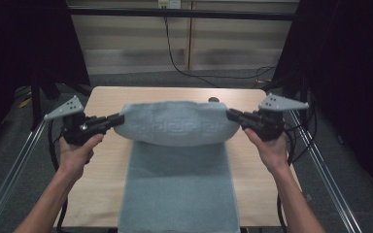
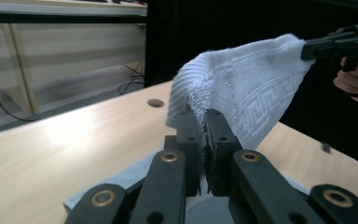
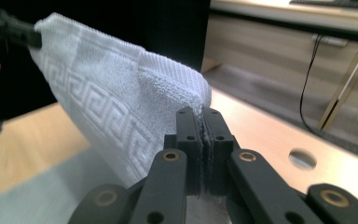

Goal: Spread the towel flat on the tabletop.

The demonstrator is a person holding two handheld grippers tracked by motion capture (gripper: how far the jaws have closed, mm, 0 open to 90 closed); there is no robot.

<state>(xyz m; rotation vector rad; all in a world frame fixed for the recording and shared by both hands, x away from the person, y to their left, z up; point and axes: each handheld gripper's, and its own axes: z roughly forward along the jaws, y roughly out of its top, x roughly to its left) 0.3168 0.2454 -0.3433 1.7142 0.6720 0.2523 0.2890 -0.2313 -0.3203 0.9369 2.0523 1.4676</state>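
From above, one pale grey terry towel (image 1: 177, 145) lies along my wooden bench (image 1: 104, 160), its far end lifted between my two claws. My left claw (image 1: 121, 118) and right claw (image 1: 228, 114) each pinch a corner. Along my left claw (image 2: 204, 114), looped pile bunches above a woven Greek-key band. Along my right claw (image 3: 200, 112), black jaws squeeze ribbed hem.

The room is dim, and black curtains swallow the sides. Soft overhead light puts a pale glare on the table (image 2: 65, 135) just left of my left jaws. My towel (image 3: 121, 107) stays sharp near my jaws, while everything beyond them smears and blurs.
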